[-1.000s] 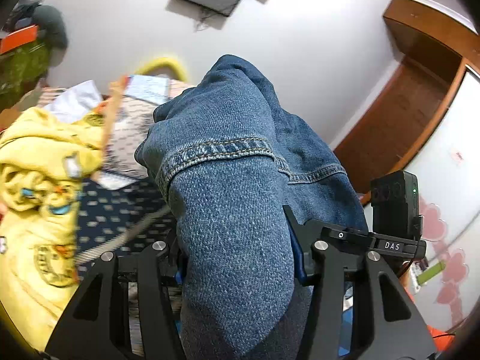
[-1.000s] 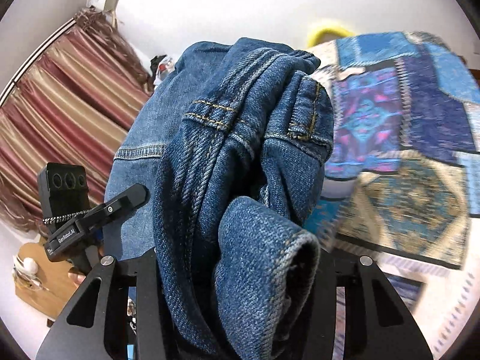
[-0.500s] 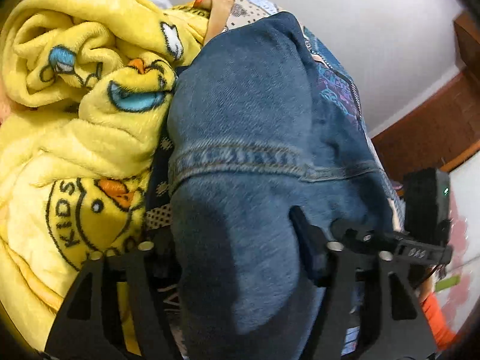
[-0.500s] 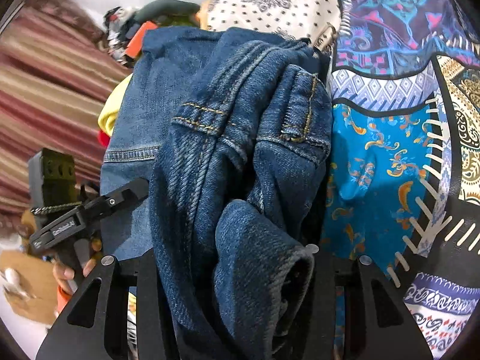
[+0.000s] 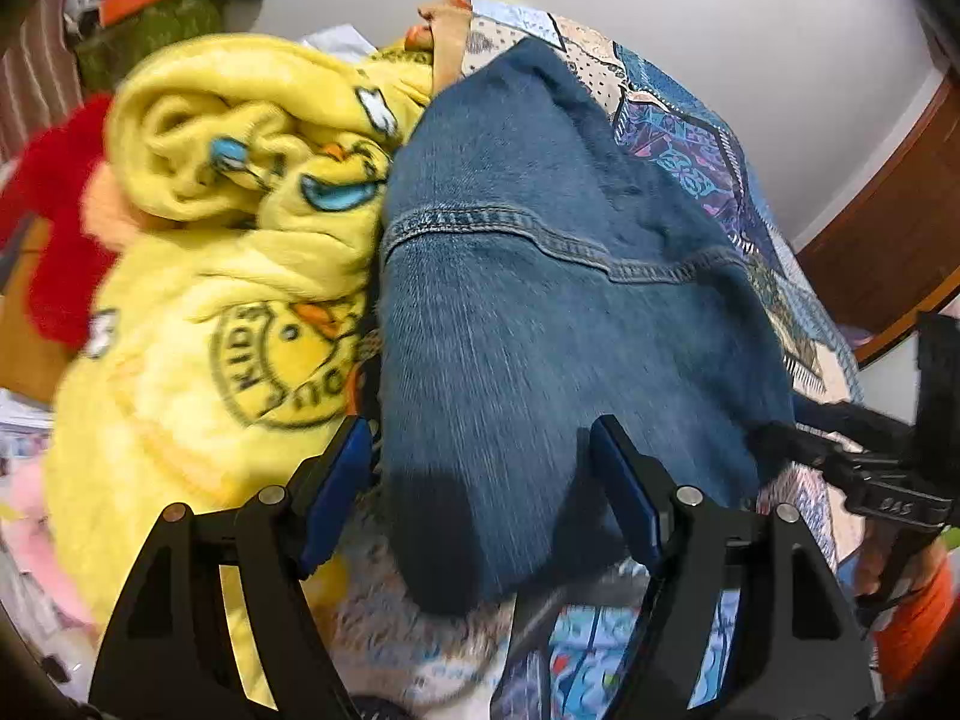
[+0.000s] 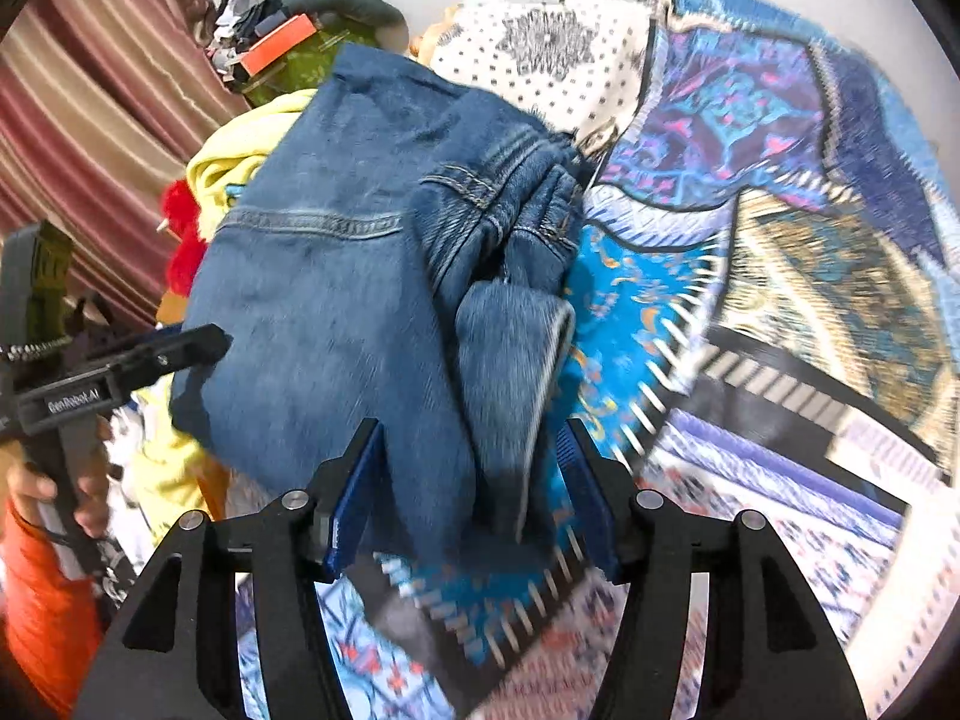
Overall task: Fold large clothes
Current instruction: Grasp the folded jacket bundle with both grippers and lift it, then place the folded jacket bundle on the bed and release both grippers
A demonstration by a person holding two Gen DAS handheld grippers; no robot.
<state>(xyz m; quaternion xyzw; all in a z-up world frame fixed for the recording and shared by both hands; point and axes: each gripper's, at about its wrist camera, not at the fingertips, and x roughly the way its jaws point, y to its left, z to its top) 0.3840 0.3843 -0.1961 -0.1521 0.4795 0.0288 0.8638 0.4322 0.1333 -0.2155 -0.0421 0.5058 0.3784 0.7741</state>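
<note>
in the left wrist view the left gripper [image 5: 480, 468] stood nearest, its blue-padded fingers spread wide with nothing pinched between them. the near edge of the folded jeans [image 5: 540, 312] lay in the gap between the pads, resting loose on the patterned bedspread [image 5: 690, 138]. just beside the jeans, touching their left edge, was a crumpled yellow blanket [image 5: 240, 252] printed with cartoon ducks, and past it a red plush thing [image 5: 54, 222]. farther back rose the pale wall [image 5: 720, 12].

in the right wrist view the right gripper [image 6: 471, 486] also had its fingers parted, clamped on nothing; the bunched waistband end of the jeans [image 6: 360, 276] sat between and ahead of the pads, lying on the bedspread [image 6: 780, 240]. the left gripper [image 6: 120, 372] showed at the far left edge of the denim, held in a hand [image 6: 60, 492] with an orange sleeve. beyond lay the yellow blanket [image 6: 234, 162], then a striped curtain [image 6: 96, 108].
</note>
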